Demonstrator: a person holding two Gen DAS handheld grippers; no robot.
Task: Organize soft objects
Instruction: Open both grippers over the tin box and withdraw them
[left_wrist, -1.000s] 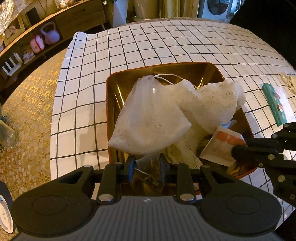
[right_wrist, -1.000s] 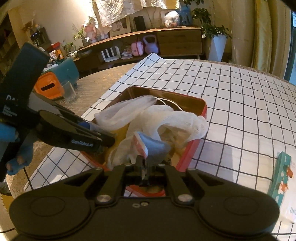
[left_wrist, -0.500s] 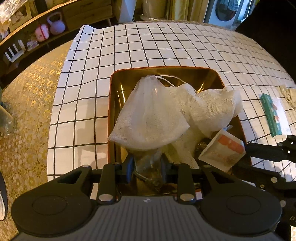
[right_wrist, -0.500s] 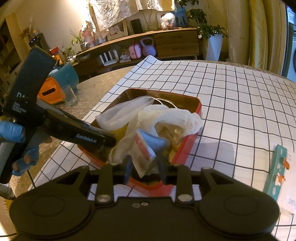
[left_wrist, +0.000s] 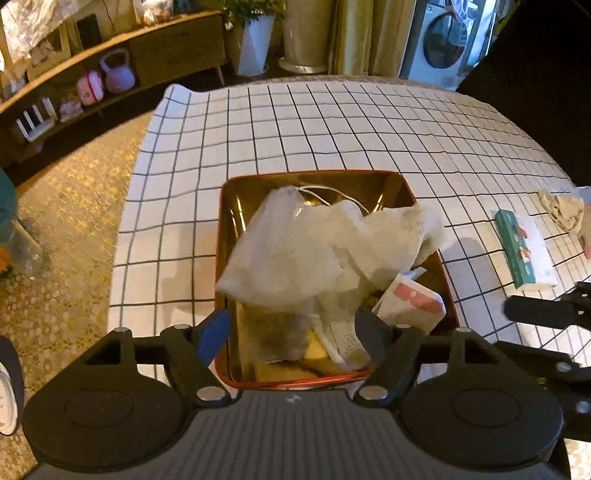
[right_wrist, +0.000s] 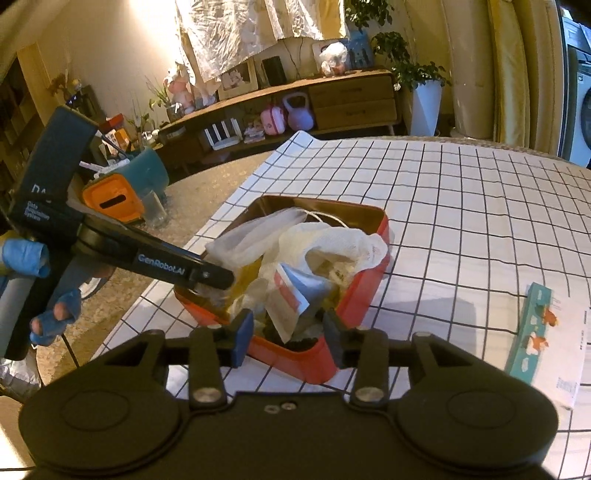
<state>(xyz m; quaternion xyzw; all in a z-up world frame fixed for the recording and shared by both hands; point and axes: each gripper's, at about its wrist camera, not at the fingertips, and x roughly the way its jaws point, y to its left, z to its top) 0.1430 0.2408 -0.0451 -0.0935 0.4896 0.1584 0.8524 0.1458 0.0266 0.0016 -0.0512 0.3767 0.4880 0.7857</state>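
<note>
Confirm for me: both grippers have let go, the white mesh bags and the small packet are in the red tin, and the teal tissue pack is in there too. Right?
Not quite. The teal tissue pack lies on the checked cloth, outside the red tin; the left wrist view shows it. The white mesh bags and small packet are in the tin, nothing gripped.

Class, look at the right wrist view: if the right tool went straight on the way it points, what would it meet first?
Most likely the small white-and-red packet in the red tin, lying between the right tool's opening jaws; depth is uncertain.
</note>
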